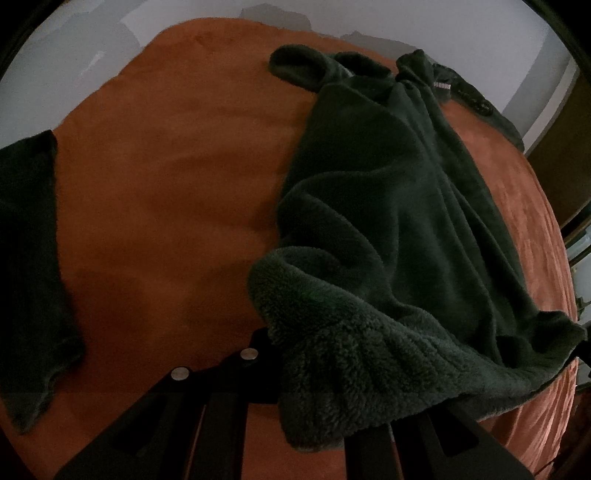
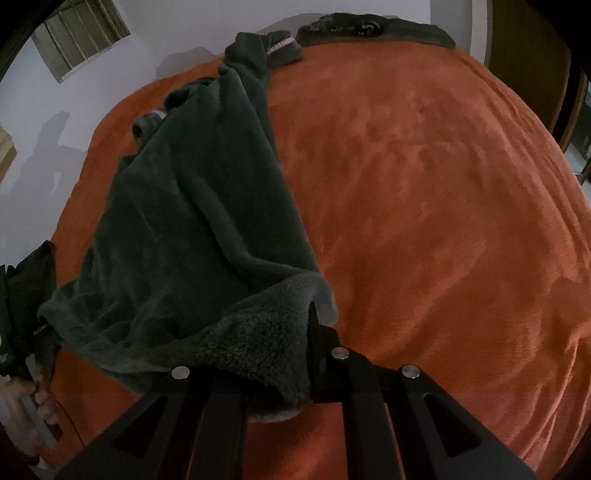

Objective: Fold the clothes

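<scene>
Green fleece garment [image 2: 192,221] hangs unfolded between my clamped left gripper [image 1: 280,369] and right gripper [image 2: 280,373]; folding barely begun; another dark piece [image 1: 29,258] waits on the orange bedspread [image 2: 424,221].

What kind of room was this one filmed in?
Most likely a bedroom: a wide bed under an orange blanket, plain white walls with a shuttered window, and dark clothes lying at the bed's far edge.
</scene>
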Demonstrator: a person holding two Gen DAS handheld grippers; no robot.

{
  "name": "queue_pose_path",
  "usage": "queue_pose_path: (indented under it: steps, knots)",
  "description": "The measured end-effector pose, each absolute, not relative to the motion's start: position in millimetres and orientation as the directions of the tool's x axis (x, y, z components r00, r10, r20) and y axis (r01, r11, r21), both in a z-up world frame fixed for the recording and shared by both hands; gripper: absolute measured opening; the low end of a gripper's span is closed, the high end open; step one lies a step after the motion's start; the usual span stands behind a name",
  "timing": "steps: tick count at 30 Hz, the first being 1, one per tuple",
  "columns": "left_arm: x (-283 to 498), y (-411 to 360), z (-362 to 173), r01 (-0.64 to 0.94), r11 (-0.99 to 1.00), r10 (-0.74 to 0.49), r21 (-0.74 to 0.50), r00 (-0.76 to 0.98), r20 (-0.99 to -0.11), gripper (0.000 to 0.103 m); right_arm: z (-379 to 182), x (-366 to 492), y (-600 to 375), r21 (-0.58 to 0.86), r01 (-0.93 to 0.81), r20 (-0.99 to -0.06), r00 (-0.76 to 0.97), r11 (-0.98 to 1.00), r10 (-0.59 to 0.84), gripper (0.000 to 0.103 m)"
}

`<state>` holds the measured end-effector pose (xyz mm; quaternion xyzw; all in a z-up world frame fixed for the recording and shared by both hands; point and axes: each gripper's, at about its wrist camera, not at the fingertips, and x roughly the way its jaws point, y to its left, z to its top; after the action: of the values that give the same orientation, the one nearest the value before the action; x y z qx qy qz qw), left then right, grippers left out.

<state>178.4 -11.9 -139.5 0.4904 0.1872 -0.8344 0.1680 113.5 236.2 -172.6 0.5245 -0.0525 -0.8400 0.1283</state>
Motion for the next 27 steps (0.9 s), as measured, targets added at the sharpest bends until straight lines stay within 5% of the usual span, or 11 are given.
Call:
queue_pose_path:
  steps: [27]
  knots:
    - [167,-25,-159,0.471,-0.871,-0.084,-0.142,-0.426,-0.901,0.009,-195,97,226,0.267,0.148,-0.869,-0.39,-0.952,-0.304,0.007]
